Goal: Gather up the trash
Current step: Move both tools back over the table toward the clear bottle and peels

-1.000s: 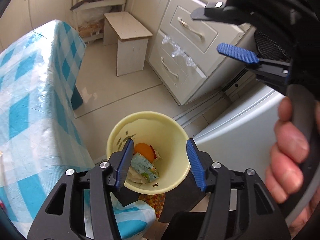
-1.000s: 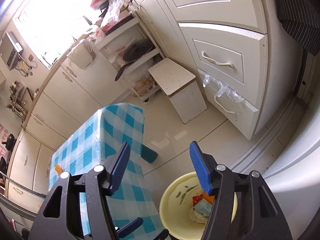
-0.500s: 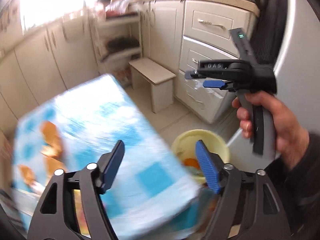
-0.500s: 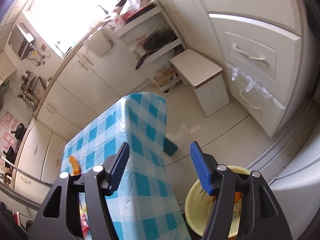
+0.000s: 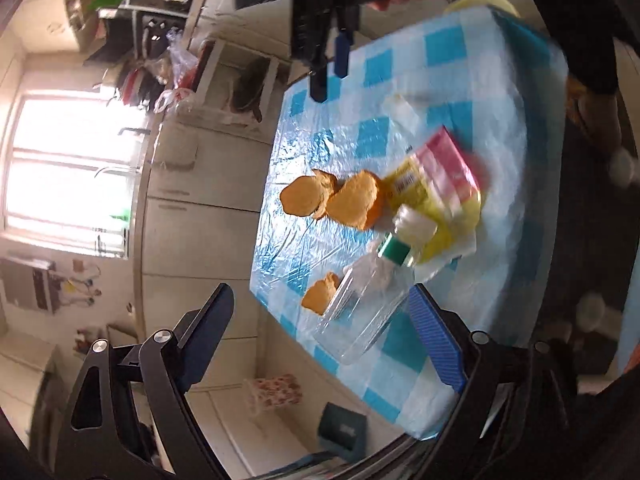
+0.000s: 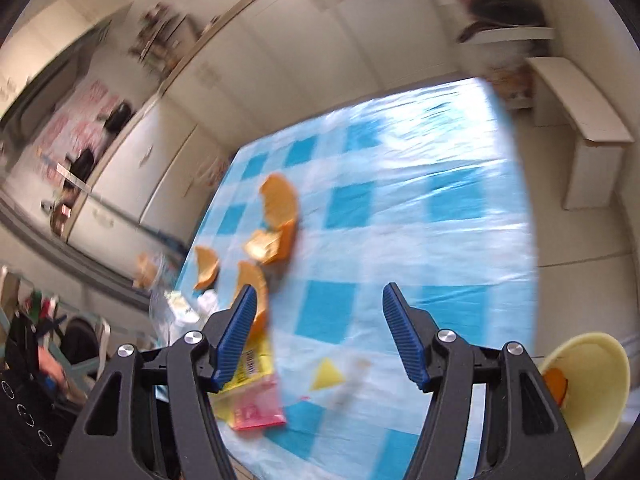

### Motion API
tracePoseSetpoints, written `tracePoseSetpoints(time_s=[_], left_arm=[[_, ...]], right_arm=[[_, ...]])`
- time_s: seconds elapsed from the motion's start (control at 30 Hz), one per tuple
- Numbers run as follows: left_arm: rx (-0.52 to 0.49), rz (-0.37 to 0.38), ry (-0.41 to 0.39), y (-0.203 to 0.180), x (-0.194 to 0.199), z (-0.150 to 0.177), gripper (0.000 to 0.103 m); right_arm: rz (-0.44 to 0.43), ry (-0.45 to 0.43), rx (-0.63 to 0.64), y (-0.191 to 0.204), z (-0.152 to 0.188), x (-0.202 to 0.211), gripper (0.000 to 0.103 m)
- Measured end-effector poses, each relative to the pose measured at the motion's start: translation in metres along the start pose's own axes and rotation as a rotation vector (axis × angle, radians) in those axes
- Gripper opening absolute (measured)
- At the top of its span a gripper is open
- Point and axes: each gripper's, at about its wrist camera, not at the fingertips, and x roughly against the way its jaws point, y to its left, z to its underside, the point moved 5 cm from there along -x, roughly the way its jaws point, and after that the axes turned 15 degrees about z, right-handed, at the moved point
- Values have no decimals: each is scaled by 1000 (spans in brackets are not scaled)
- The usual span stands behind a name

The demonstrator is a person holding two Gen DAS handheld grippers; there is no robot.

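Observation:
Trash lies on a blue-and-white checked table (image 5: 516, 128) (image 6: 440, 208): several orange peels (image 5: 352, 200) (image 6: 280, 200), a clear plastic bottle (image 5: 364, 304), a yellow and pink wrapper (image 5: 436, 180) (image 6: 256, 404) and a small yellow scrap (image 6: 326, 372). My left gripper (image 5: 320, 336) is open and empty, above the table near the bottle. My right gripper (image 6: 316, 332) is open and empty over the table. It also shows at the top of the left wrist view (image 5: 332, 60). The yellow trash bin (image 6: 588, 388) stands beside the table with an orange piece inside.
Cream kitchen cabinets (image 6: 320, 60) run behind the table. A small white stool (image 6: 580, 120) stands on the floor by the table's far corner. A bright window (image 5: 72, 172) and cluttered shelves (image 5: 172, 48) are in the left wrist view.
Both grippers have swung away from the yellow bin and now face the table with the trash on it. Both stay open and empty.

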Motion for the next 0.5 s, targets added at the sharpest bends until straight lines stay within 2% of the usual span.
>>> tracePoseSetpoints(time_s=[0.1, 0.2, 0.37, 0.5], left_arm=[[-156, -24, 34, -13, -19, 6, 85], [-239, -6, 31, -16, -34, 8, 84], [-316, 70, 51, -6, -68, 15, 84], [-349, 178, 86, -1, -93, 24, 84]], right_arm=[[0, 53, 69, 34, 5, -24, 63], [28, 87, 119, 55, 11, -42, 63], [55, 124, 138, 67, 14, -62, 63], [56, 142, 147, 71, 14, -70, 63]])
